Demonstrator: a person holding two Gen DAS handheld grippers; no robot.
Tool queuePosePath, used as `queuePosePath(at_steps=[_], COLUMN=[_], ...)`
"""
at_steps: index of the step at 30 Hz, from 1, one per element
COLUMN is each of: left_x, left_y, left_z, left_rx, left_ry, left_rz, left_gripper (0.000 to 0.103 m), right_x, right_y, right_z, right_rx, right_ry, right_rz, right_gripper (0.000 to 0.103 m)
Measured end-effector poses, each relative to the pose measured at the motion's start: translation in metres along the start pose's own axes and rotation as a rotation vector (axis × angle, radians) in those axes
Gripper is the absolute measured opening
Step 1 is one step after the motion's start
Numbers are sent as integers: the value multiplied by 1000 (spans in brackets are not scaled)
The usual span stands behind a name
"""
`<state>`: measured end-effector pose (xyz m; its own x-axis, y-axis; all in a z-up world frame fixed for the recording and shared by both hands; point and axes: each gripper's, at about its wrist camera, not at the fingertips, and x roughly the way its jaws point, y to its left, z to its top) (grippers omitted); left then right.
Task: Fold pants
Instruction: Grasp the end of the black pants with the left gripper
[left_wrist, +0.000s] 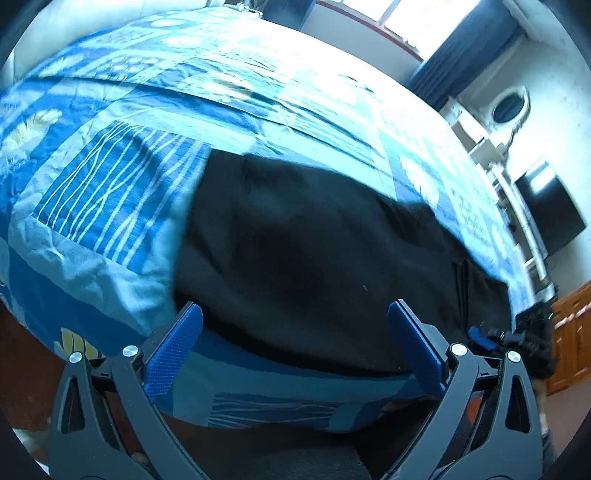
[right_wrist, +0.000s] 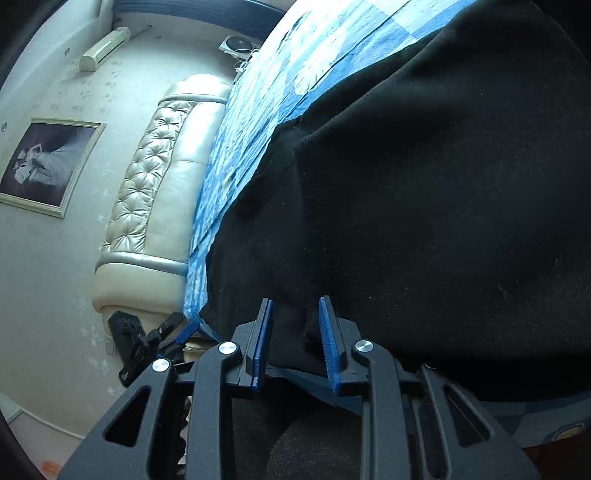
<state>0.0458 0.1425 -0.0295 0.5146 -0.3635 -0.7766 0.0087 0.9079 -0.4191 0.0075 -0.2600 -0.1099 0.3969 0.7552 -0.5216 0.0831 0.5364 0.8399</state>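
Black pants (left_wrist: 314, 258) lie spread on a bed with a blue patterned quilt (left_wrist: 122, 177). My left gripper (left_wrist: 295, 314) is open, its blue pads wide apart, just above the near edge of the pants and holding nothing. My right gripper (right_wrist: 295, 306) is narrowed on a fold of the black pants (right_wrist: 424, 184) at their near edge; cloth sits between the blue pads. The right gripper also shows at the right edge of the left wrist view (left_wrist: 484, 338), and the left gripper shows in the right wrist view (right_wrist: 184, 328).
The bed's near edge runs just under both grippers. A padded cream headboard (right_wrist: 162, 177) stands at one end. A window with dark curtains (left_wrist: 461, 48), white shelves, a wall TV (left_wrist: 550, 218) and a wooden door (left_wrist: 569, 339) lie beyond the bed.
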Motion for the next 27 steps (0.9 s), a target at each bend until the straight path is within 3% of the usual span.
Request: queuePosePath(at_steps=[7,14,16,18,22,27], left_x=[11,54,66,78,84,72], left_y=[54,67,71,73,66,59], left_z=[40,89,95,95,82,54], left_rx=[-52,-62,-93,-117,-70,-85], left_ry=[6,24,44,83,97,149], left_rz=[-148,-211,-262,-334,-349,-471], left_gripper=[100,100,100,100,100,100], right_x=[4,3,3,0,-3,-6], right_y=[5,2,0,-6,-11,-14], right_z=[2,1,1,2,2,2], right_rx=[-12,-9,0,6,6,13], right_ry=[-1,-11,-13,-12,-13,-14], right_rz=[-4,6,16,24,26,36], right_gripper=[28,28,28,28,28,28])
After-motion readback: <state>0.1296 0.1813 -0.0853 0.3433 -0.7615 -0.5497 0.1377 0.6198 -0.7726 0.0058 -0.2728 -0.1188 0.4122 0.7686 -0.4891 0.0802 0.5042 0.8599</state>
